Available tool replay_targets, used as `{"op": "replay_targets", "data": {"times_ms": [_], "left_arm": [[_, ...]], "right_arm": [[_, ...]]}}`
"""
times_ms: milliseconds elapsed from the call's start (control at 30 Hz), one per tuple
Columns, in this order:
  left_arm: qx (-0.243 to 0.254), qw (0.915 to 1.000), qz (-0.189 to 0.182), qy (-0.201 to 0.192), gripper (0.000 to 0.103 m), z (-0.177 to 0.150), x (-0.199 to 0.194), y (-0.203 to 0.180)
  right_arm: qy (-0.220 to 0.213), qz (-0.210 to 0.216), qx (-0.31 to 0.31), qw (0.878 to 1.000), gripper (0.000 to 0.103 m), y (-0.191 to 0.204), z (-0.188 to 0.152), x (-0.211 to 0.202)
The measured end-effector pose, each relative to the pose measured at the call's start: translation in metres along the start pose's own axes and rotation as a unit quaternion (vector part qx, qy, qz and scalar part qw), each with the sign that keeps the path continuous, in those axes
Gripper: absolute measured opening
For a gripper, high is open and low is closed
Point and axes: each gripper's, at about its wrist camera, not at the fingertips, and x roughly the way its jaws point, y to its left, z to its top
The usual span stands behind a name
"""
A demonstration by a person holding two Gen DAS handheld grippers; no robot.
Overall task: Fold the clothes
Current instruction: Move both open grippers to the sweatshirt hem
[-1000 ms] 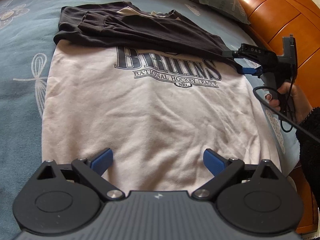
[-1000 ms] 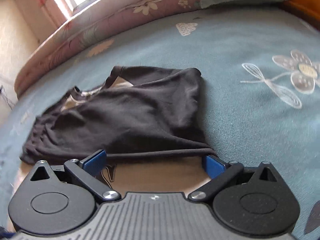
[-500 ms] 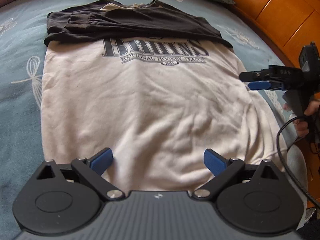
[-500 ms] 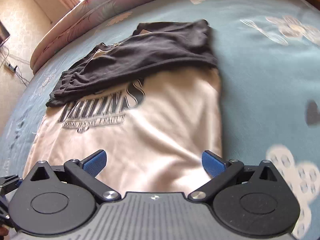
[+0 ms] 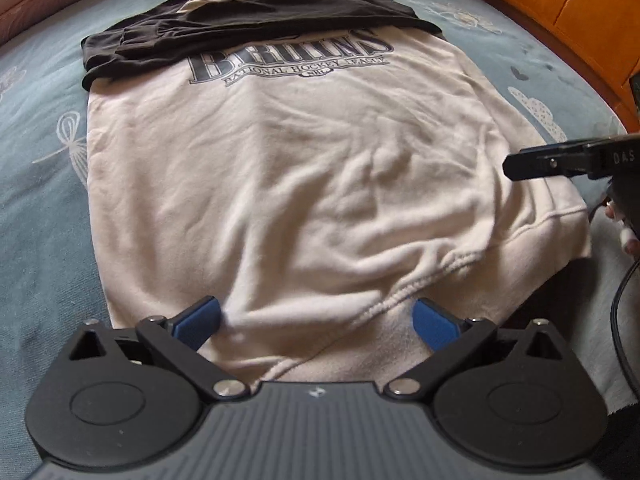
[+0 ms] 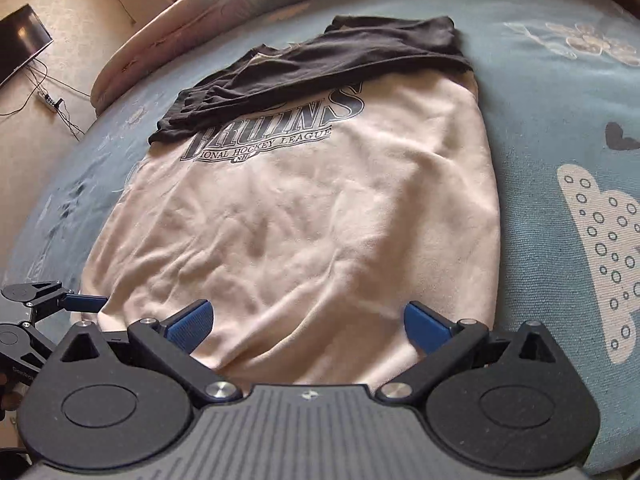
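A cream sweatshirt [image 5: 304,184] with a "BRUINS" print lies flat on the bed, its dark sleeves [image 5: 248,28] folded across the chest. My left gripper [image 5: 316,322] is open low over the near hem, the ribbed edge lying between its blue pads. A black finger [image 5: 532,164] of the right gripper hovers over the hem's right corner. In the right wrist view the right gripper [image 6: 308,326] is open just above the sweatshirt [image 6: 320,220], nothing between its pads. At the left hem corner shows a blue fingertip [image 6: 86,303] of the left gripper.
The blue patterned bedsheet [image 6: 560,140] surrounds the garment. A wooden bed frame [image 5: 568,20] runs along the right, and a rolled pink quilt [image 6: 224,0] lies at the head. On the floor to the left are a dark screen [image 6: 20,44] and a power strip [image 6: 48,99].
The right gripper let go of the dark sleeve, which now lies across the chest, and drew back to the hem. The left gripper also moved nearer the hem.
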Motion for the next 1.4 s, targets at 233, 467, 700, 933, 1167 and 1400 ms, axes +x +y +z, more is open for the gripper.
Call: {"op": "replay_targets", "data": {"times_ms": [233, 467, 700, 933, 1167, 1400], "left_arm": [[0.022, 0.9997, 0.01, 0.002, 0.102, -0.025, -0.007, -0.007], [0.005, 0.9997, 0.005, -0.023, 0.102, -0.011, -0.004, -0.004], [0.008, 0.9997, 0.003, -0.023, 0.102, -0.019, 0.0, -0.001], [0.026, 0.997, 0.039, -0.062, 0.102, 0.022, -0.018, 0.016], [-0.018, 0.9977, 0.038, -0.054, 0.102, 0.082, 0.02, 0.045], [-0.032, 0.9982, 0.034, -0.039, 0.102, 0.074, 0.043, 0.063]], "right_arm": [[-0.014, -0.004, -0.008, 1.0, 0.103, -0.003, -0.014, -0.008], [-0.019, -0.063, -0.07, 0.995, 0.103, 0.018, -0.025, 0.0], [-0.02, -0.101, -0.1, 0.99, 0.103, 0.029, -0.03, 0.006], [-0.016, -0.129, -0.13, 0.983, 0.103, 0.038, -0.034, 0.012], [-0.014, -0.127, -0.129, 0.983, 0.103, 0.038, -0.032, 0.011], [-0.009, -0.122, -0.133, 0.984, 0.103, 0.036, -0.031, 0.01]]}}
